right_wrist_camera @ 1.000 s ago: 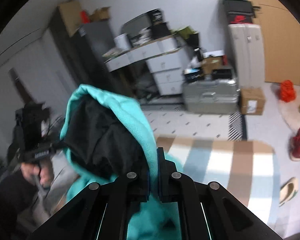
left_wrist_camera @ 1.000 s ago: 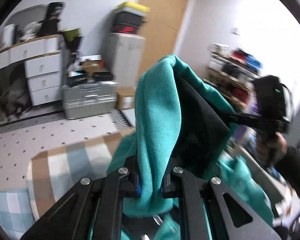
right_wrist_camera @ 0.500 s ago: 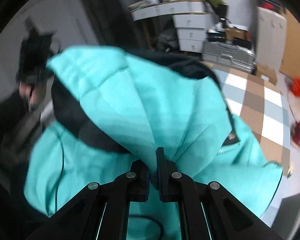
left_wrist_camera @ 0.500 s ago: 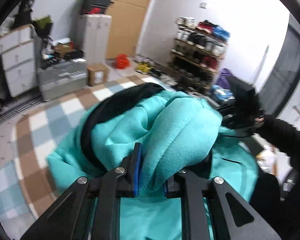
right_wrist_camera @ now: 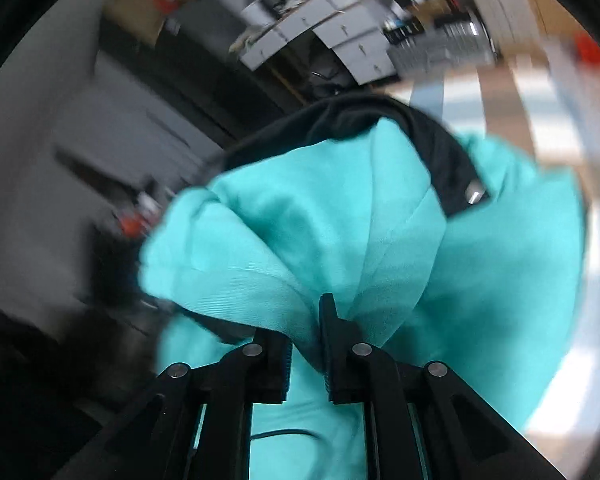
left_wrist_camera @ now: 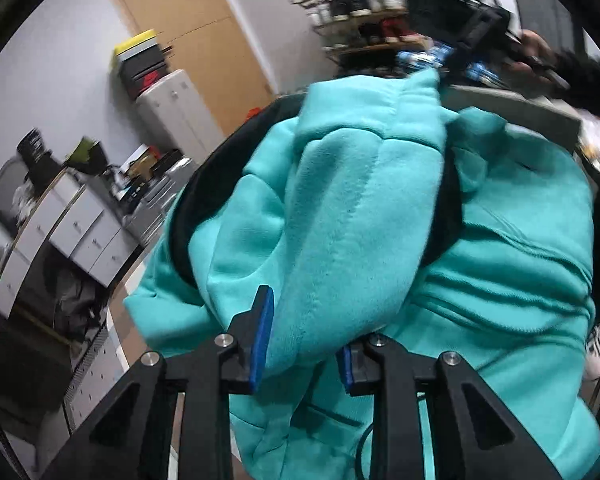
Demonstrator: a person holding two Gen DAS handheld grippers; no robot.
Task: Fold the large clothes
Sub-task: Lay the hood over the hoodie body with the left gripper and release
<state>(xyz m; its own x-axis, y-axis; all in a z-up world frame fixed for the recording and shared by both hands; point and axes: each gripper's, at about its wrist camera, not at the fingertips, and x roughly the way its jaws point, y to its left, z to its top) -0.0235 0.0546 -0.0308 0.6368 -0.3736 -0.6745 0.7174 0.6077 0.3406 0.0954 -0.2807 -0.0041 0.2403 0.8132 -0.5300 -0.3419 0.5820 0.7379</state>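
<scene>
Item: teal hooded garment (left_wrist_camera: 340, 216) with black lining (right_wrist_camera: 440, 152), heaped on a checked surface (right_wrist_camera: 500, 92), bulk lying below both tools.

Left tool (left_wrist_camera: 302, 334): angled downward and rolled; jaws opening, a thick fold of teal fabric between the blue pads (left_wrist_camera: 262, 332), the left pad standing off the cloth.

Right tool (right_wrist_camera: 306, 344): angled downward; jaws opening, a gathered pinch of fabric between them.

Right hand (left_wrist_camera: 536, 54): dark-sleeved, at upper right of the left-wrist view, gripping its handle above the garment.
</scene>
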